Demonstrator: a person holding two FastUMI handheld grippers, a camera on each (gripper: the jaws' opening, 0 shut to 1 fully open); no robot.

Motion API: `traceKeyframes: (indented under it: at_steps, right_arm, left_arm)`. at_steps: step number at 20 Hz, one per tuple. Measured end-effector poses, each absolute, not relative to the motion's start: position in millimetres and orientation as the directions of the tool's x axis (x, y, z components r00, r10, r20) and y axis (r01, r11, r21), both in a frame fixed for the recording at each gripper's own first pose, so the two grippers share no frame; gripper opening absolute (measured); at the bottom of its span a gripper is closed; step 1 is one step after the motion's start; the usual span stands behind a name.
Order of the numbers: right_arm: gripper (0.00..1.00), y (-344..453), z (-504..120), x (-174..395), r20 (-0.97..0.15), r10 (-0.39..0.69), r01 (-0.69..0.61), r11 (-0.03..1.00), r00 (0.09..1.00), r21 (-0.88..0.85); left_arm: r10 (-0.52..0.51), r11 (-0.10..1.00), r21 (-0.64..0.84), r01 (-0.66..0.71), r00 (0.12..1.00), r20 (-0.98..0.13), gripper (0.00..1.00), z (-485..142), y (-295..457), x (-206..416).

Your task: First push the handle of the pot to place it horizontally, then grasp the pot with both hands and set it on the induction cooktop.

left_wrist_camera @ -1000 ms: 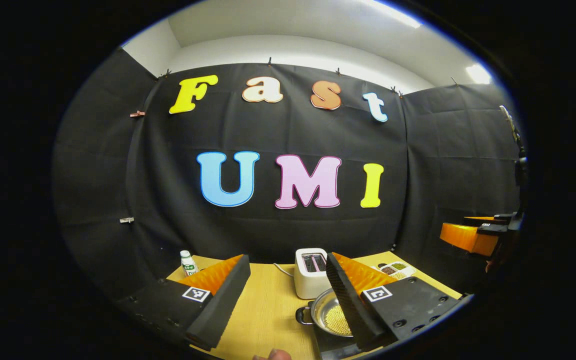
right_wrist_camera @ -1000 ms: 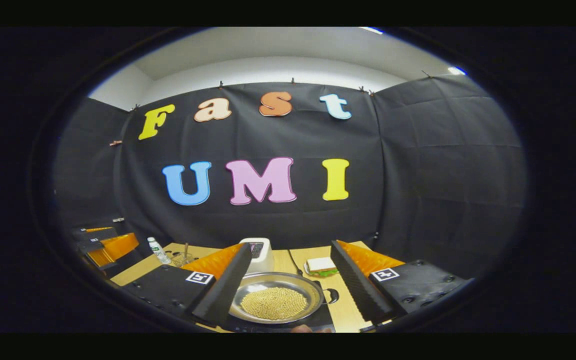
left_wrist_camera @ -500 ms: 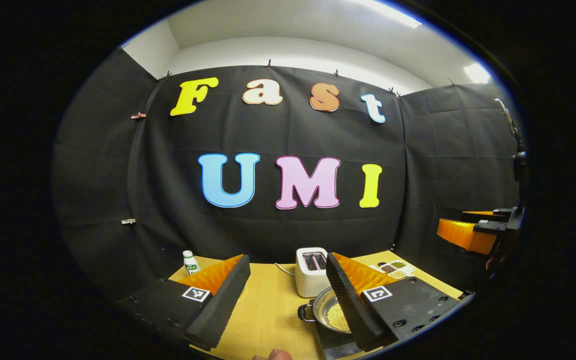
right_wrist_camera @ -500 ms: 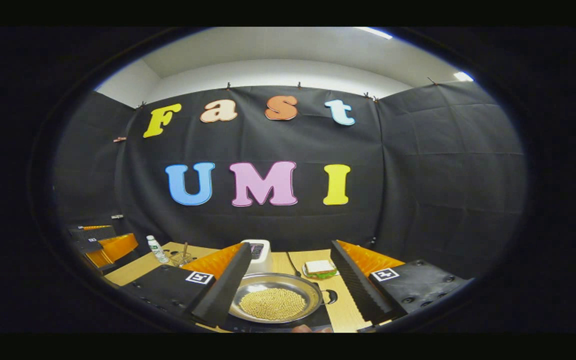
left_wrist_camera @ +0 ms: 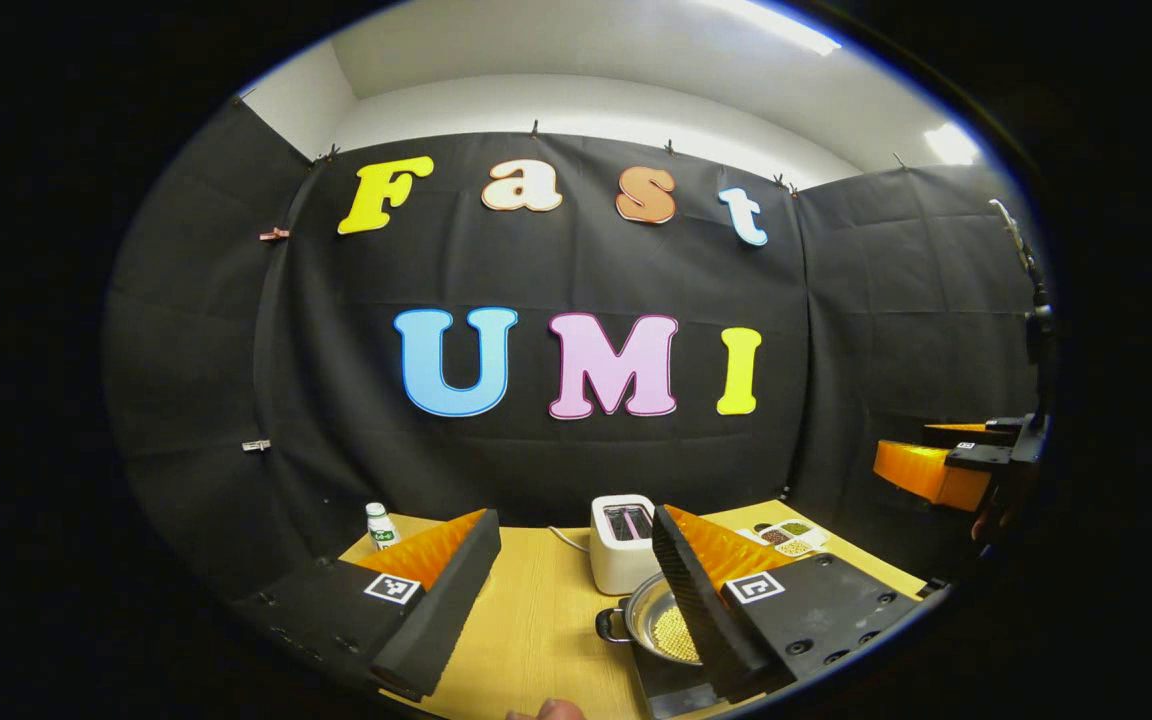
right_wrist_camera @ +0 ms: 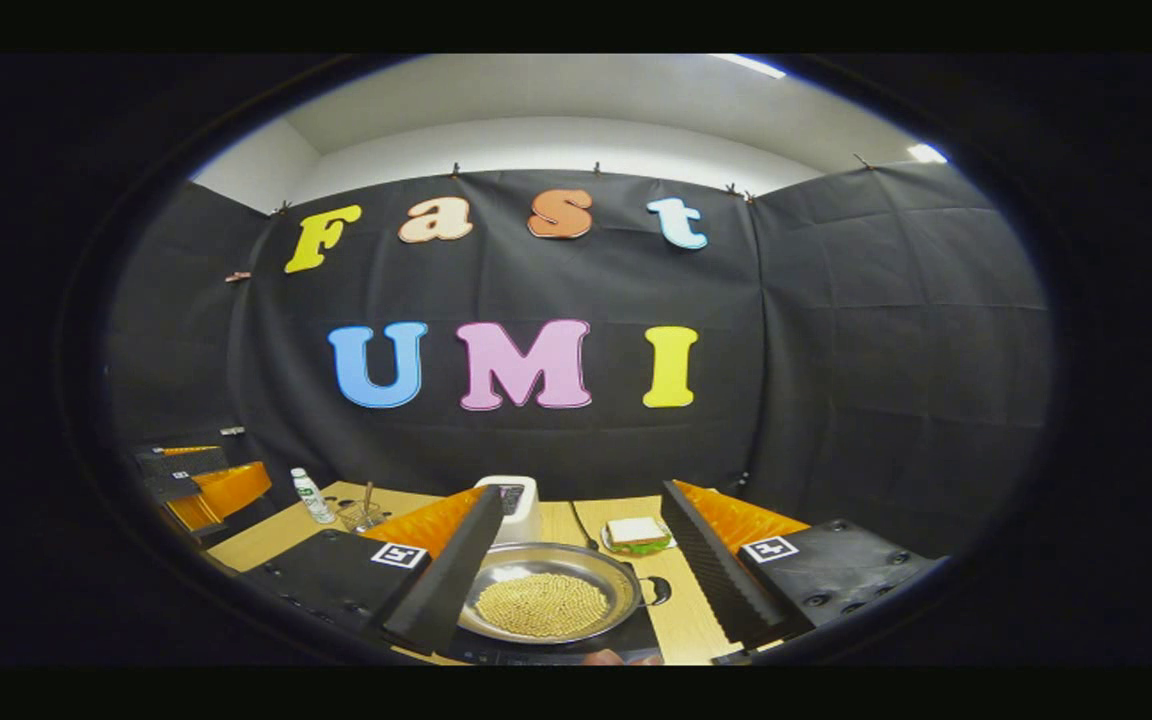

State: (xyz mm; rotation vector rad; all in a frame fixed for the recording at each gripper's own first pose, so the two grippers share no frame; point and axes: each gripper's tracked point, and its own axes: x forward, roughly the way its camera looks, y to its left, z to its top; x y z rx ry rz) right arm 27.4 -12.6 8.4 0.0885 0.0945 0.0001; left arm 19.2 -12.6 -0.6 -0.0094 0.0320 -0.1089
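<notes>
Your left gripper and your right gripper both stand wide apart above the wooden table and hold nothing. The steel pot, with yellow grains inside, sits on the black induction cooktop, just in front of the white toaster.

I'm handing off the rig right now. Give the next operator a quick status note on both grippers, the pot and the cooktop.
Left gripper: open, holding nothing, raised above the table.
Right gripper: open, holding nothing, raised over the pot.
Pot: full of small yellow beans, sitting on the dark cooktop, side handles pointing left and right, toaster behind it.
Done: pot appears placed.
Left: probably nothing; confirm it sits squarely.
</notes>
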Motion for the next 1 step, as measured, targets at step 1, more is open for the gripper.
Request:
traceKeyframes:
  at_steps: [1]
  right_arm:
    - [0.98,-12.7,8.3,26.7,-0.096,0.006,0.002,0.996,0.995,0.087]
  left_arm:
    - [-0.109,0.994,-0.011,0.109,0.994,-0.031,0.95,-0.2,-12.0,19.2]
